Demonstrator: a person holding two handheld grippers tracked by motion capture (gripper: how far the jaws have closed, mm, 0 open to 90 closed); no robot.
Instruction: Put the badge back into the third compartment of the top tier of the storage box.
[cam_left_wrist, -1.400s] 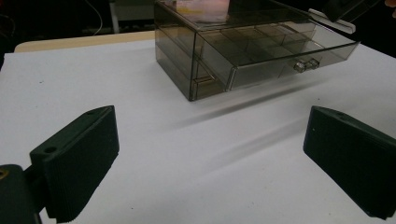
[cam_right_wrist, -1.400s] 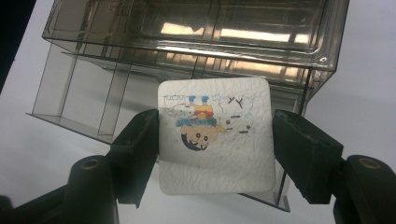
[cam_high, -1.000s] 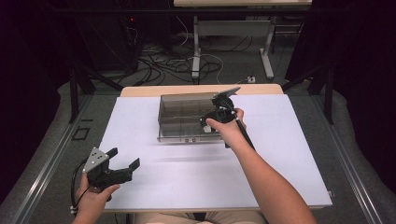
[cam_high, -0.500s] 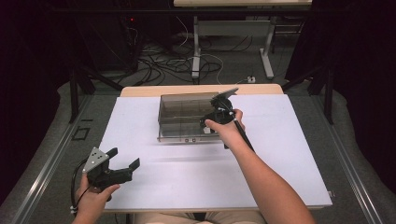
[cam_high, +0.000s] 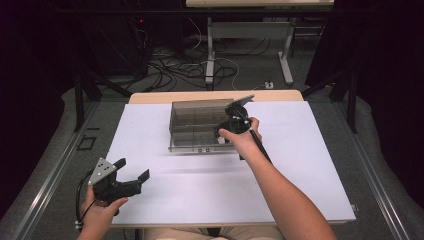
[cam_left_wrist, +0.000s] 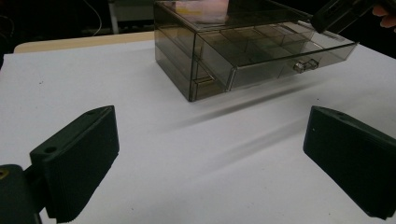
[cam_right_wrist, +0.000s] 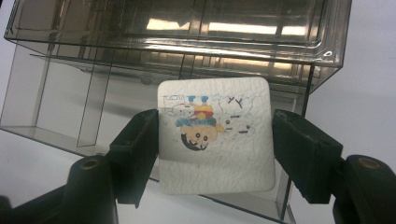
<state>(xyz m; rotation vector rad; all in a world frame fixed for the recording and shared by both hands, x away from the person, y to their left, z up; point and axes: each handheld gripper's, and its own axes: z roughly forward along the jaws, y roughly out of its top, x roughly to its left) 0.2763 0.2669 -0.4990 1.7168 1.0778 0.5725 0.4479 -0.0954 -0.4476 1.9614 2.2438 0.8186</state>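
Right gripper (cam_right_wrist: 215, 140): I held it over the open drawer (cam_left_wrist: 280, 60) of the smoked plastic organiser (cam_high: 200, 125), jaws set against the two side edges of a square white card (cam_right_wrist: 215, 135) with a cartoon print. I judged the grip firm, though the right jaw showed a sliver of gap. Card hung flat-on above a drawer compartment, presumably for dropping in or just lifted out; I could not tell which.

Left gripper (cam_high: 120, 182): jaws wide, nothing between them, parked low at the near left of the white table (cam_high: 300, 190), well apart from the organiser, I judged to keep clear.

Organiser: stood at the far middle, drawer pulled toward me, dividers inside. Bare table lay on every side; drawer walls were the only close edges around the card.
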